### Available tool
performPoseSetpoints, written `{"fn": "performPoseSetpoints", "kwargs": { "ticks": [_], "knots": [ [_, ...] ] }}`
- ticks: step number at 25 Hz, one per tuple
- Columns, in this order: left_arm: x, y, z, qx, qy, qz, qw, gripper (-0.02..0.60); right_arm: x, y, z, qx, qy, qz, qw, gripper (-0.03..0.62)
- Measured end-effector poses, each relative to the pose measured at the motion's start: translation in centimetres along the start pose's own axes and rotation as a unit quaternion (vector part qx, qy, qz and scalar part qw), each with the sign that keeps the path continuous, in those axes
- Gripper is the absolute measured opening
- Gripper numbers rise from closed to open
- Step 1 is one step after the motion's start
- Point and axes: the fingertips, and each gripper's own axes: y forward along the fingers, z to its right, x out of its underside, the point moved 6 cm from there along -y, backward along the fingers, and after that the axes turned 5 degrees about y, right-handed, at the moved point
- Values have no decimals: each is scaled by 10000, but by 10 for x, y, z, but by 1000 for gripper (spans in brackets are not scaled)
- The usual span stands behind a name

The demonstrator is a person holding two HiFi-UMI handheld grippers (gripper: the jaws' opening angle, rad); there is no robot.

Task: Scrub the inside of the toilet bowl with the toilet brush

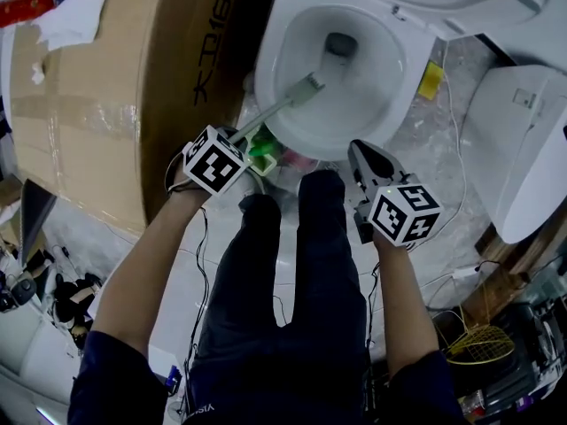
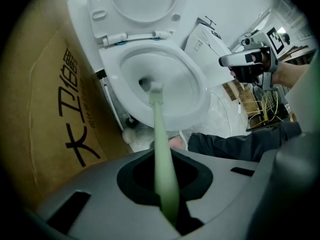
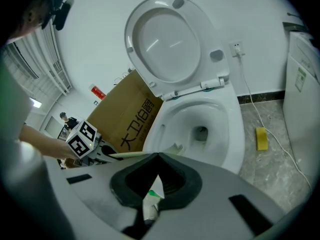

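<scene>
Inside the toilet bowl (image 1: pixel 376 87) sits the toilet brush (image 1: pixel 285 103) head | your left tool (image 2: pixel 165 184) clamps its handle | your right tool (image 1: pixel 365 159) closed, empty | scrubbing step; next probably sweep round the wall.

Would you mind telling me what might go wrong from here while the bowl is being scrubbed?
1. The left gripper is shut on the toilet brush far back on its long handle, so a hard stroke might twist the handle or make it slip in the jaws.
2. The brush head lies high on the inner wall of the toilet bowl, near the rim. A quick flick could throw water onto the cardboard box right beside it.
</scene>
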Motion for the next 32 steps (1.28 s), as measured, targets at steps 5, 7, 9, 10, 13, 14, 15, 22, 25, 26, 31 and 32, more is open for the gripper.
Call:
{"fn": "performPoseSetpoints", "kwargs": {
  "ticks": [5, 7, 9, 10, 13, 14, 15, 22, 25, 26, 31, 32],
  "knots": [
    [-8, -7, -19, -157, -207, 42, 9997, 48, -13, 7, 6, -17, -46, -104, 9999, 5],
    [-14, -11, -26, -224, -263, 68, 9994, 48, -20, 9, 8, -32, -77, -121, 9999, 5],
    [-20, -14, -33, -295, -314, 95, 9990, 48, -28, 12, 10, -54, -100, -130, 9999, 5],
    [-23, -16, -36, -329, -337, 112, 9988, 48, -32, 13, 11, -65, -107, -134, 9998, 5],
    [-33, -22, -47, -435, -391, 171, 9981, 48, -43, 15, 14, -89, -118, -144, 9998, 5],
    [-36, -24, -50, -475, -404, 183, 9979, 48, -46, 15, 16, -95, -120, -145, 9998, 5],
    [-40, -26, -54, -512, -419, 190, 9976, 48, -50, 15, 17, -100, -120, -145, 9998, 5],
    [-67, -35, -73, -677, -553, 282, 9958, 48, -68, 11, 36, -76, -125, -150, 9998, 5],
    [-78, -36, -77, -704, -497, 282, 9959, 48, -74, 8, 43, -56, -108, -126, 9998, 5],
    [-81, -36, -77, -716, -467, 274, 9960, 48, -76, 7, 45, -54, -97, -114, 9999, 5],
    [-97, -31, -77, -722, -380, 296, 9962, 48, -79, 2, 56, -22, -21, -78, 10000, 5],
    [-101, -30, -75, -699, -394, 301, 9963, 48, -78, 1, 58, -7, -3, -77, 10000, 5]
  ]
}}
